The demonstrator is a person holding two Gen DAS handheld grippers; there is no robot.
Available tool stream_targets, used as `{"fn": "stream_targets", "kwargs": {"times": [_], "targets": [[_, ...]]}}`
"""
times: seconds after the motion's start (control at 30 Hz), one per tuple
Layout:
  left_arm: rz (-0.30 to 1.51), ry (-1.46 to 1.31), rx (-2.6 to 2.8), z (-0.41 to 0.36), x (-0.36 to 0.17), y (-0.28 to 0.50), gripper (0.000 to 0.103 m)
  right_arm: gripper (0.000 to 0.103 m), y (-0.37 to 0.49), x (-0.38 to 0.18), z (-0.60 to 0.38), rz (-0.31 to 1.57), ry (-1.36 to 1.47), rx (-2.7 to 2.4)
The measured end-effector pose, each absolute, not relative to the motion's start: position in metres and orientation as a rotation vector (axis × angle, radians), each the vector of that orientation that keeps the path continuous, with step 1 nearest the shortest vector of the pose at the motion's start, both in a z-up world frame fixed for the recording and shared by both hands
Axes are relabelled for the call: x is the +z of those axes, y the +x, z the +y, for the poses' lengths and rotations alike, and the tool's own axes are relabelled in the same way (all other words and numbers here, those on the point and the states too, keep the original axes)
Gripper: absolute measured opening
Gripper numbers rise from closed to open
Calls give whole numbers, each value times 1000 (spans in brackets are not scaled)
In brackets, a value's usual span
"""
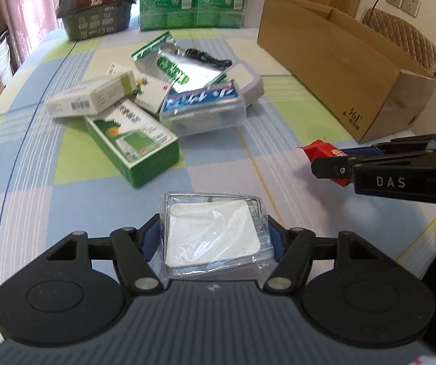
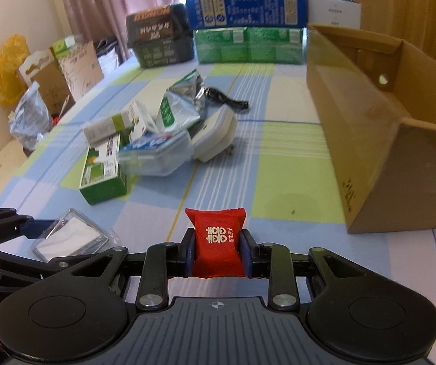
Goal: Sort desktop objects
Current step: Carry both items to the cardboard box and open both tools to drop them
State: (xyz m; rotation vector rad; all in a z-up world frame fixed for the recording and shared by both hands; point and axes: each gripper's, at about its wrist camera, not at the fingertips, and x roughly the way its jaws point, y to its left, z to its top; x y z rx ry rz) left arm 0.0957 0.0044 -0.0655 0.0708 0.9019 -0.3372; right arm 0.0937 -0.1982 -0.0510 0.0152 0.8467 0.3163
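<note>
Your left gripper (image 1: 213,234) clamps a clear case (image 1: 213,234) at bottom centre. Your right gripper (image 2: 218,248) clamps a red packet (image 2: 218,240), bottom centre of its view. The pile (image 1: 145,103) sits mid-left, the carton (image 1: 339,67) upper right.

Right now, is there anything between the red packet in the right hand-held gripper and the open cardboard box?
Nothing visible blocks it. The right hand-held gripper holds the red packet above bare tablecloth, and the cardboard box lies ahead to its right. The pile of boxes sits off to the left.
</note>
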Motion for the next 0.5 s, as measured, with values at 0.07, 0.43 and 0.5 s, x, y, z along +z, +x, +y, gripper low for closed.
{"fn": "stream_targets", "kwargs": {"times": [0.07,0.43,0.5], "targets": [[892,67,-338,1,-60,95,64,27,91,-46,-201,834,25,307],[805,79,-359,-34,-6,92,64,27,81,31,-238,694,64,255],[783,87,-380,-47,8,93,64,27,84,48,-252,665,63,232]]}}
